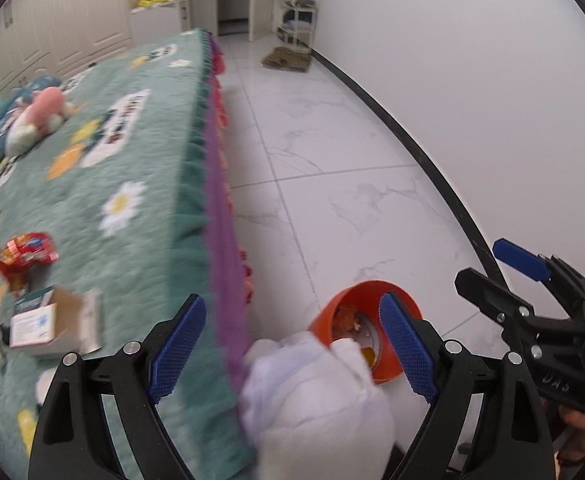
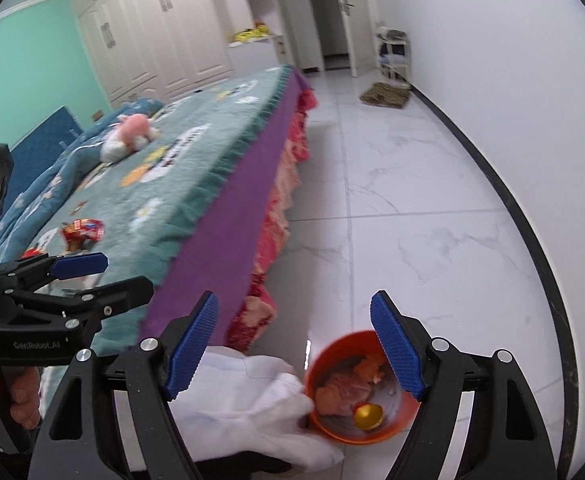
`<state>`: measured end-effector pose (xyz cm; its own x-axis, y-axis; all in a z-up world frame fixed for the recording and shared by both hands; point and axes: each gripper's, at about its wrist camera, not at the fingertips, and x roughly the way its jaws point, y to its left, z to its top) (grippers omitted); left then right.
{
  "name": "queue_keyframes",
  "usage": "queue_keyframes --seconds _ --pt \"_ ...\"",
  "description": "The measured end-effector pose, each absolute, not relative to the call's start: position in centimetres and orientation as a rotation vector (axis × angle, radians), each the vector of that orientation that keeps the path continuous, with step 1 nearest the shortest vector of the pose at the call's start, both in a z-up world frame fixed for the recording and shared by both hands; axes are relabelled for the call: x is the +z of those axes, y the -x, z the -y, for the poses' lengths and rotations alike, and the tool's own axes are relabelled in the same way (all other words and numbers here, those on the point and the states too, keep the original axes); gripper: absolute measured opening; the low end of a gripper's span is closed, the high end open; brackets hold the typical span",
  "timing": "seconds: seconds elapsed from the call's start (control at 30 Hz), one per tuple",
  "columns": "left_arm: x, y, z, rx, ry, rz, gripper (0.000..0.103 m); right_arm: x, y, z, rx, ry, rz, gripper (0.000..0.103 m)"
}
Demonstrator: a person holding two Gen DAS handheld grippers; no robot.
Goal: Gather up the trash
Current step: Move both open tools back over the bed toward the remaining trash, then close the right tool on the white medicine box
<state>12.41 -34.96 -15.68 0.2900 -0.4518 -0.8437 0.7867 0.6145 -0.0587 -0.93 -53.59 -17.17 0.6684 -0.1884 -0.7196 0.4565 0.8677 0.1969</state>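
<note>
1. Left gripper [image 1: 292, 344]: lower centre of the left wrist view. Its jaws stand wide apart, and its blue pads [image 1: 178, 346] press on nothing.
2. Right gripper [image 2: 294, 346]: lower centre of the right wrist view. Its jaws also stand wide apart and grip nothing.
3. Orange bin [image 2: 362, 388]: on the white tiled floor [image 2: 432, 220], at the bottom of both views, seen between the pads. It contains crumpled pinkish waste and a round gold item [image 2: 368, 416].
4. White cloth [image 2: 244, 400]: lies at the bottom of the frame, touching the bin's left rim. Whether it rests on the floor cannot be told.
5. Bed [image 1: 132, 152]: fills the left half of both views, covered by a green flowered blanket with a purple edge.
6. Trash on the bed, lower left of the left wrist view: a red wrapper [image 1: 26, 254] and an open cardboard box [image 1: 52, 322], near each other.
7. Pink plush toy [image 1: 42, 114]: upper left, well apart from the trash.
</note>
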Motion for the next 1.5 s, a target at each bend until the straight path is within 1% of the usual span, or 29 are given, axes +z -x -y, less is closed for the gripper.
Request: queue_keyframes --seconds 0.13,0.4,0.67,0.87,1.07,1.13,1.33,1.5 --pt "-14.4 -13.1 31.1 -0.802 -0.389 -0.931 0.088 -15.6 -1.2 50.4 -0.294 -0.338 -0.753 0.079" --pt "-13.3 -15.5 23.1 -0.683 -0.324 -0.937 0.088 -14.1 -6.5 42.9 -0.117 -0.262 -0.766 0.079" --pt "-13.1 -18.0 15.5 -0.551 -0.26 -0.95 0.088 -14.0 -11.5 35.9 0.021 -0.182 -0.792 0.079" --pt "-13.9 -20.0 11.5 -0.483 -0.233 -0.974 0.088 -14.8 -15.5 32.0 0.096 -0.129 -0.826 0.079" --pt "-15.3 -22.4 9.3 -0.44 -0.21 -1.02 0.088 -16.7 -19.8 29.9 0.168 -0.057 -0.879 0.079" --pt "-15.7 -23.1 9.0 -0.436 -0.203 -1.035 0.088 -17.5 -21.1 29.5 0.206 -0.012 -0.901 0.083" --pt "-16.8 -24.6 9.7 -0.417 -0.199 -1.067 0.088 -19.8 -24.6 29.1 0.363 0.2 -0.951 0.084" --pt "-17.8 -25.7 10.6 -0.418 -0.162 -1.112 0.088 -21.3 -26.9 29.7 0.484 0.296 -0.975 0.084"
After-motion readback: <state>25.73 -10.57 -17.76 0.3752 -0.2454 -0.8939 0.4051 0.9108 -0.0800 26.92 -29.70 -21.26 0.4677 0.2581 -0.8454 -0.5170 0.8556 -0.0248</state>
